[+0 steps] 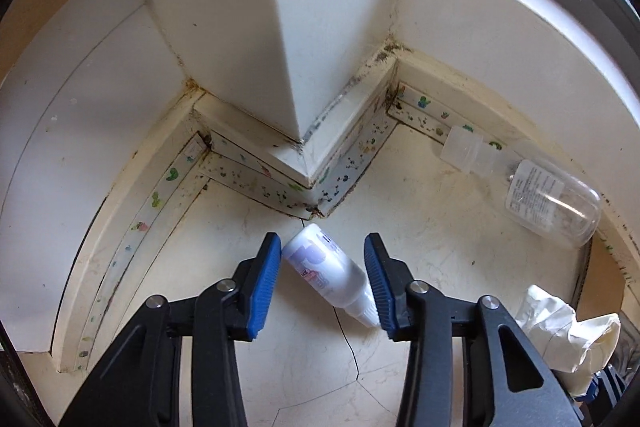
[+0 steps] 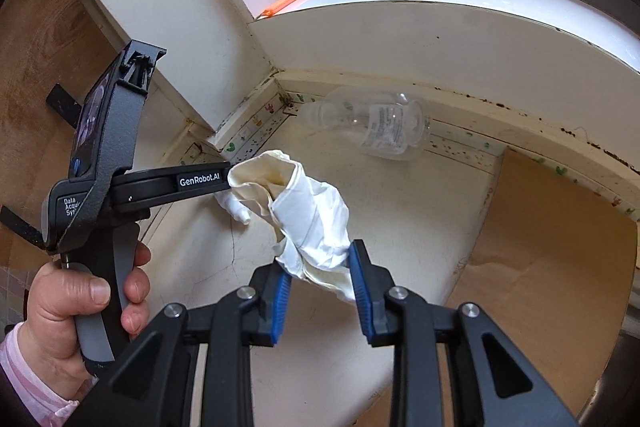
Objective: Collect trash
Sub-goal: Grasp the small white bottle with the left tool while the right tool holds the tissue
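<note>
With the right gripper (image 2: 318,281) already clamped on the wad (image 2: 308,211), the left gripper (image 1: 323,281) sits spread around the vial (image 1: 326,273) at lower centre — it should close squarely on the body, not the tapered tip.

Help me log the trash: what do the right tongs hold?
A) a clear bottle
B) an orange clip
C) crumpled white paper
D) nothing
C: the right tongs pinch the crumpled white paper; the clear bottle lies on the floor by the baseboard.
</note>
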The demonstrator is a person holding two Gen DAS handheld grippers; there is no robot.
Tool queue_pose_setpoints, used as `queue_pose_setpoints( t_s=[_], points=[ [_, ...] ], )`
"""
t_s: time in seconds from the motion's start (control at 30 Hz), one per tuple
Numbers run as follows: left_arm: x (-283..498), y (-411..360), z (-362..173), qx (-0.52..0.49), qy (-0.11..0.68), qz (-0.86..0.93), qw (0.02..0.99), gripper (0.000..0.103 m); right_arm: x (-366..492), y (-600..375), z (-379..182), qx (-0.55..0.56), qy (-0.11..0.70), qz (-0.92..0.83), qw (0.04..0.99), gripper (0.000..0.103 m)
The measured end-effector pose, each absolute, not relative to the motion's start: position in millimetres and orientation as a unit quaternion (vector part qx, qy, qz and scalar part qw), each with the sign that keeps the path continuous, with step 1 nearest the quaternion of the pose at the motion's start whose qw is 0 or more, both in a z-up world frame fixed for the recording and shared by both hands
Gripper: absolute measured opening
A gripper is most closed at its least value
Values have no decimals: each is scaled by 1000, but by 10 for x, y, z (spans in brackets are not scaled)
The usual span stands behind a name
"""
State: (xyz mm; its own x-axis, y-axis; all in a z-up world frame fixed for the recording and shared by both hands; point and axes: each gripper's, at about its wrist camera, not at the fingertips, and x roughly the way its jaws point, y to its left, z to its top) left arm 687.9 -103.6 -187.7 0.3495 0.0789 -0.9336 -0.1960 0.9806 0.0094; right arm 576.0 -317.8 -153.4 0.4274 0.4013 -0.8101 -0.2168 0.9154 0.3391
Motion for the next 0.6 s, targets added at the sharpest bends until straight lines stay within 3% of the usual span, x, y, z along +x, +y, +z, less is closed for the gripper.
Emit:
queue_pose_setpoints(
  t_s=[0.6],
  points=[
    [6304,-1255,-1712,-21,561,18,828,24,5687,-3157,-1501,108,510,117,845,28]
  ],
)
